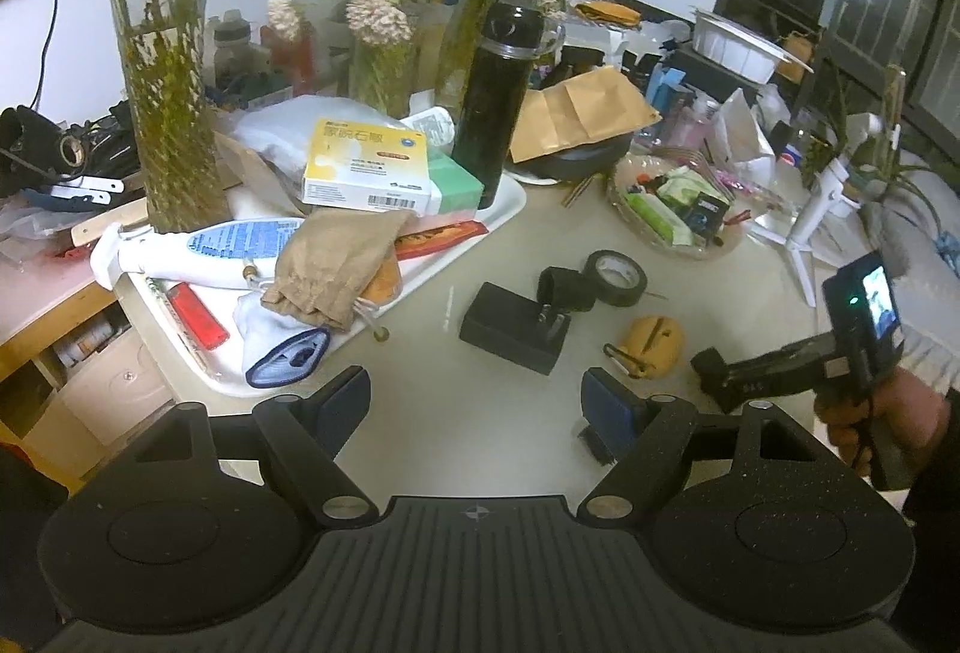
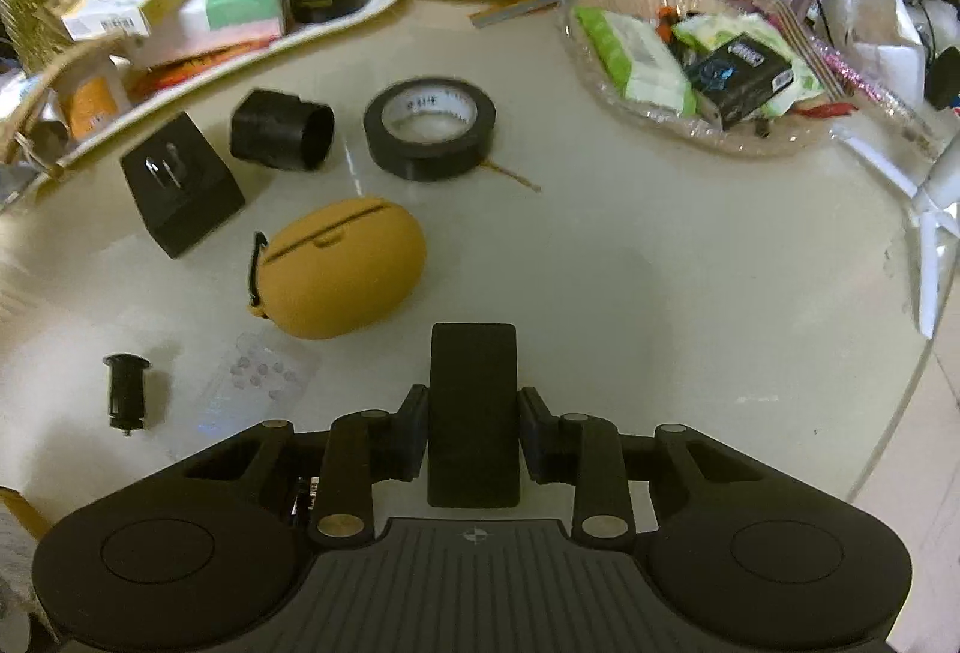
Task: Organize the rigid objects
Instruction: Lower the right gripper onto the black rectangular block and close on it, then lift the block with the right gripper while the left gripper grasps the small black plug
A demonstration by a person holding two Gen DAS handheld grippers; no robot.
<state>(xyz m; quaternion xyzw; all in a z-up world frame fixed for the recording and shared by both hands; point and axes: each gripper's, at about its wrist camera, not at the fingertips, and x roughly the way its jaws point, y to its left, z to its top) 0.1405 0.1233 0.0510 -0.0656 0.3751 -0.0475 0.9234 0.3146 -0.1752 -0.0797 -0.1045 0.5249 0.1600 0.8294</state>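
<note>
Bare desk lies open right of the yellow case; the tape roll, plug adapter and wrapper-filled basket crowd beyond.

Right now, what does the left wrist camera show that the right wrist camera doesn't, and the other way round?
Only the left wrist view shows the white spray bottle, the tan drawstring pouch, the glass vase with flowers, and the open left tool with nothing between its pads.

Only the right wrist view shows the small black plug, the clear blister sheet, and the right tool shut on a flat black block.

Both show the tape roll, yellow case, black adapter, black thermos and snack basket.
</note>
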